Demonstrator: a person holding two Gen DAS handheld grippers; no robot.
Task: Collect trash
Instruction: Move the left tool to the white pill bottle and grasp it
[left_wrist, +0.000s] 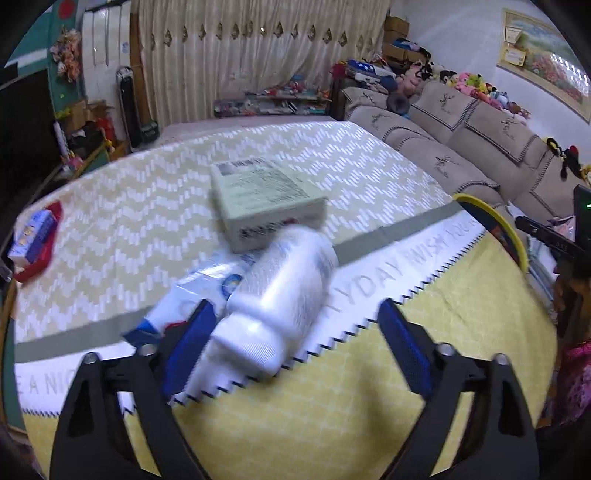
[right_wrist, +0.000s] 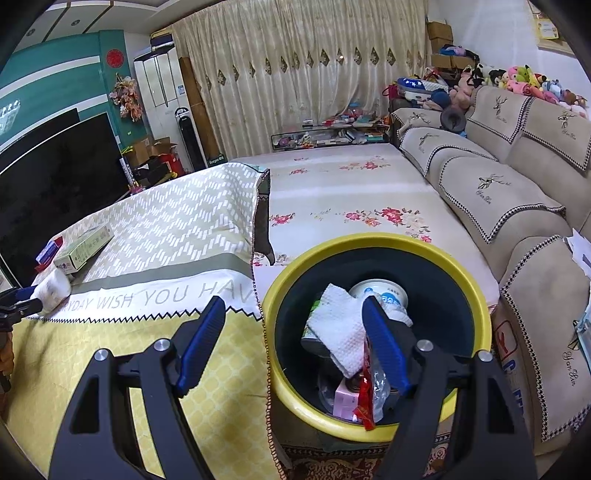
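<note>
The white bottle (left_wrist: 280, 295) lay on the table's cloth (left_wrist: 369, 387), printed "WISH YOU HAV", between the left gripper's (left_wrist: 295, 343) parted fingers, touching the left one only. The right gripper (right_wrist: 295, 339) hung open beside the yellow-rimmed bin (right_wrist: 476, 306) holding a tissue (right_wrist: 340, 328).

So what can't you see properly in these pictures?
- Bottle label: motion blur, left wrist view.
- Packet: mostly hidden under the bottle and left finger.
- Bin contents: lower items covered by the tissue and right finger.
- Box print: too small and blurred.
</note>
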